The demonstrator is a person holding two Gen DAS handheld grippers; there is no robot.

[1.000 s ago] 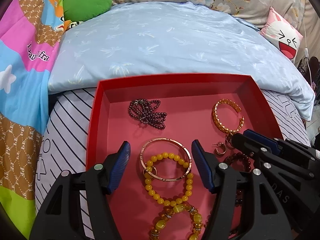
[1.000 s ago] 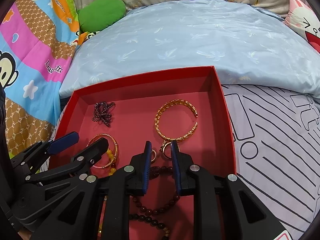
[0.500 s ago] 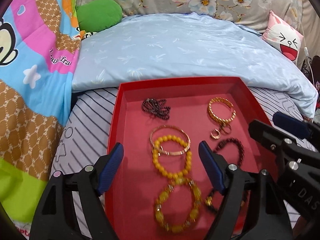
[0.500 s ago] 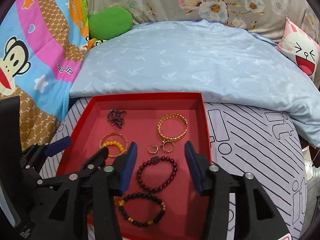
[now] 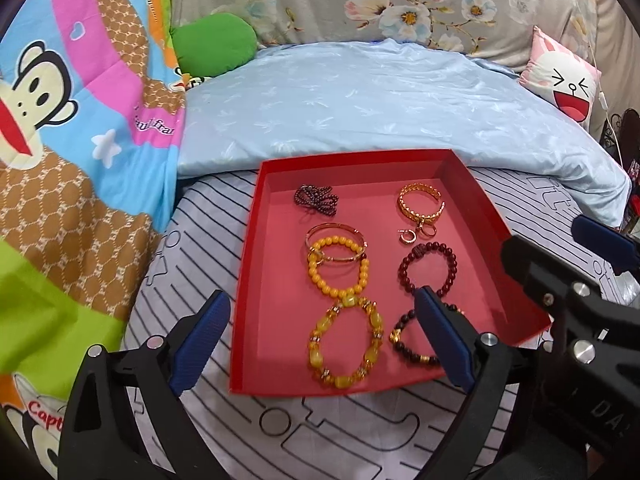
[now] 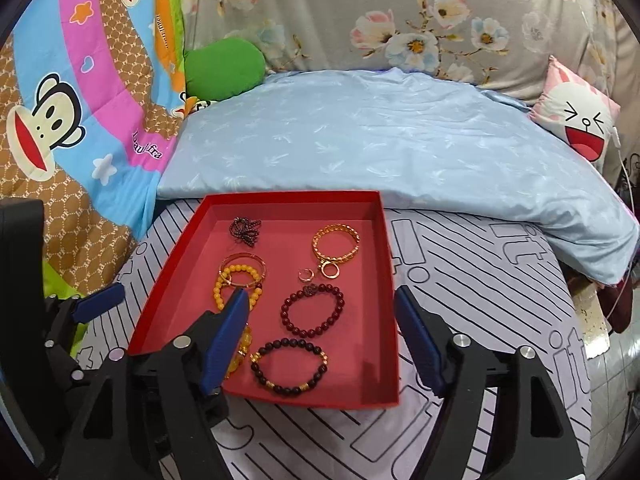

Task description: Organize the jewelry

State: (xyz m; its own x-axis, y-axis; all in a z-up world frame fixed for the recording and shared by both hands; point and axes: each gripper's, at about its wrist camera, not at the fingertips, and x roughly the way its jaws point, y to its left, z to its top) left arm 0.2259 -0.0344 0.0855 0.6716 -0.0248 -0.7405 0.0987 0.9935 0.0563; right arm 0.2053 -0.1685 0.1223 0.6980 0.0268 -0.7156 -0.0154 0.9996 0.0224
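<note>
A red tray [image 5: 248, 280] [image 6: 390, 280] on the striped bed sheet holds jewelry: a dark bead cluster [image 5: 316, 199] [image 6: 245, 231], a gold cuff [image 5: 420, 202] [image 6: 335, 240], small gold earrings [image 5: 416, 234] [image 6: 318, 272], a thin gold bangle [image 5: 336, 236] over a yellow bead bracelet [image 5: 338, 268], an amber bracelet [image 5: 344, 344], a dark red bracelet [image 5: 428, 268] [image 6: 312, 310] and a dark bracelet with gold beads [image 6: 290, 366]. My left gripper [image 5: 320, 344] is open and empty above the tray's near edge. My right gripper [image 6: 320, 340] is open and empty, also raised over the near part.
A light blue quilt [image 5: 380, 100] lies behind the tray. A cartoon monkey blanket [image 5: 60, 140] is at left, a green cushion [image 5: 216, 44] and a pink-faced pillow [image 5: 568, 76] at the back. The striped sheet [image 5: 360, 432] spreads around the tray.
Both grippers have pulled back and up from the tray. The right gripper opened from nearly shut around the earrings to wide open. The earrings lie in the tray.
</note>
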